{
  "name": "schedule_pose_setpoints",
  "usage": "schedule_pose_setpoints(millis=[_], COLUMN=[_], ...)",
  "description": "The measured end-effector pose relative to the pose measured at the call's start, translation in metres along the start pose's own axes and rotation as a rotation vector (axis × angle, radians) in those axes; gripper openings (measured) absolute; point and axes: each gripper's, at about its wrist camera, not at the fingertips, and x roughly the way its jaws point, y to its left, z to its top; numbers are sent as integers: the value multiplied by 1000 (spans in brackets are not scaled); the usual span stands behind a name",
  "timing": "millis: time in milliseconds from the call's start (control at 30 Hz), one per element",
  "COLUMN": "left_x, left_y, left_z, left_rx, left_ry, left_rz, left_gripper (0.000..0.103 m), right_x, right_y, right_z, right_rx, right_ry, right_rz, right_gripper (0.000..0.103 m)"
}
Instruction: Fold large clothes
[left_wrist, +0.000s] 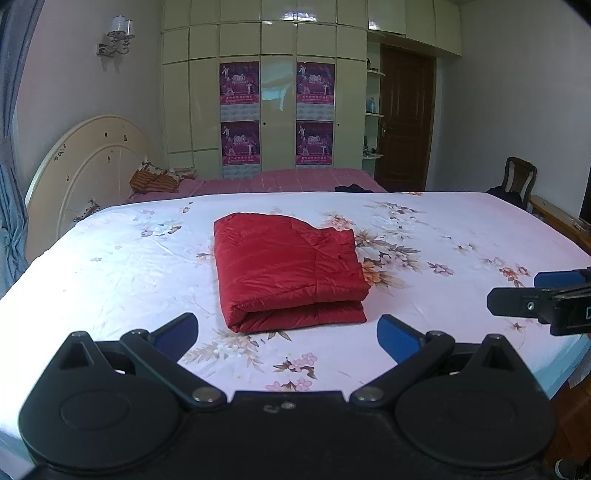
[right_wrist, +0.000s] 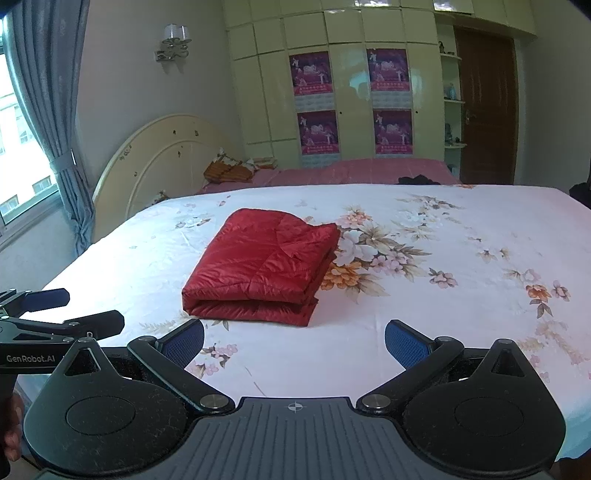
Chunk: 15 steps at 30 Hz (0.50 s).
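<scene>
Seen on a floral bedsheet (left_wrist: 110, 258): a red quilted garment (left_wrist: 288, 273), already folded into a thick, roughly square bundle, lying near the middle of the bed with its rounded fold edge toward the cameras. Held back from it, above the near part of the bed: the left gripper (left_wrist: 287, 334) and the right gripper (right_wrist: 294, 341), both spread wide, blue pads apart, nothing between them. Also visible at the right edge of the left view, the right gripper from the side, clear of the cloth.

Judged close to finished, with perhaps only a tidy-up left. Looks uneven at the far right corner, where an upper layer sits slightly askew and a lower edge peeks out along the right side. Best handled by coming in low from both sides at once, pinching only the loose top layer near that corner, then drawing it square with the layers below. Worth avoiding: gripping the whole stack, since slippery, puffy fabric probably slides and springs open. Gentle downward press afterwards advisable.
</scene>
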Motion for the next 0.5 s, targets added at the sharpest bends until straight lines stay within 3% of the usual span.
schedule_pose_setpoints(millis=[500], left_x=[0], left_y=[-1], left_z=[0], left_rx=[8], left_ry=[-1], left_rz=[3], left_gripper=[103], right_x=[2], right_y=[-4], right_z=[2], right_rx=[-3], right_ry=[-1], right_rz=[1], right_gripper=[103])
